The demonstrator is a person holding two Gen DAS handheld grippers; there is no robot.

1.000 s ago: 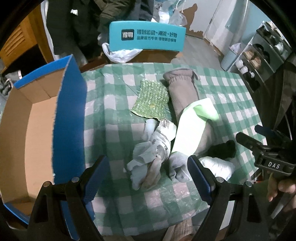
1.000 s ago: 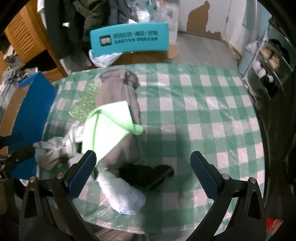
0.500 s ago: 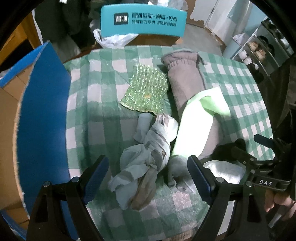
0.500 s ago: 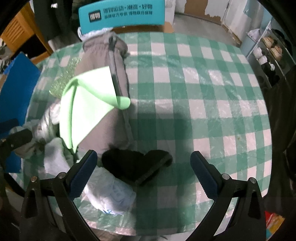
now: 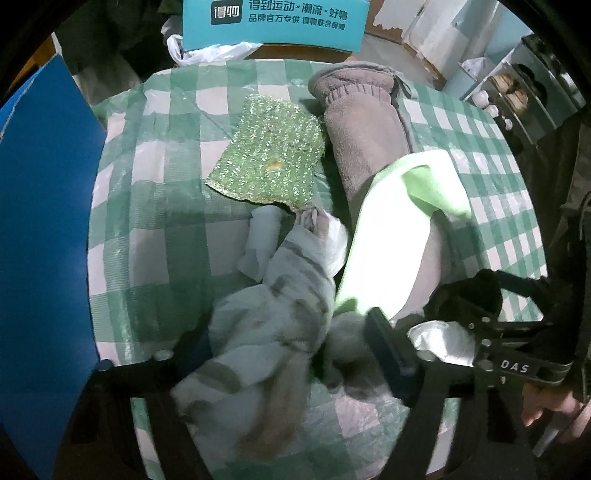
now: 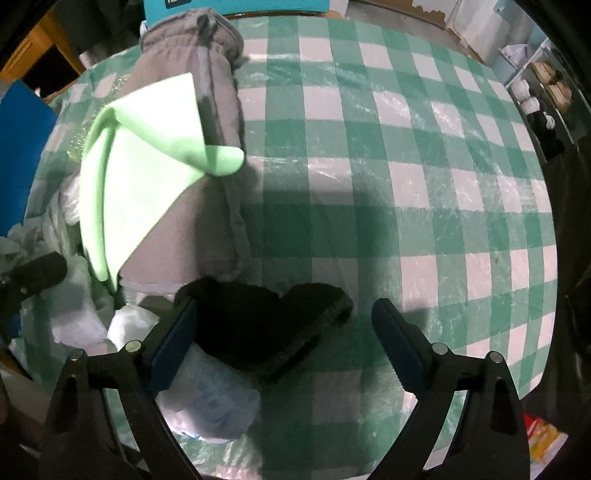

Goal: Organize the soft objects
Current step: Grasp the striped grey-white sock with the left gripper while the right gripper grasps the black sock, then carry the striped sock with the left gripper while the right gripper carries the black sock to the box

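Soft things are heaped on the green-checked table [image 6: 406,184]. My left gripper [image 5: 291,350] points down over a crumpled grey-white cloth [image 5: 273,325]. The cloth lies between its fingers and the jaws are closing. My right gripper [image 6: 286,347] straddles a black fuzzy piece [image 6: 266,325], jaws closing. Its left pad [image 6: 173,343] is at the piece's edge and the right pad stands clear. Behind lie a light green cloth [image 5: 391,229], a grey fleece garment [image 5: 365,140] and a glittery green scrub cloth [image 5: 269,162]. A white crumpled bag [image 6: 207,398] sits under the black piece.
A cardboard box with a blue wall [image 5: 44,258] stands against the table's left side. A teal box [image 5: 273,22] with white print stands beyond the far edge. Shelves with shoes [image 6: 546,88] are at the far right. The right half of the tablecloth is bare.
Both grippers have sunk toward the heap and their jaws have narrowed. The grey-white cloth now fills the left gripper's gap, and the black piece has come between the right fingers.
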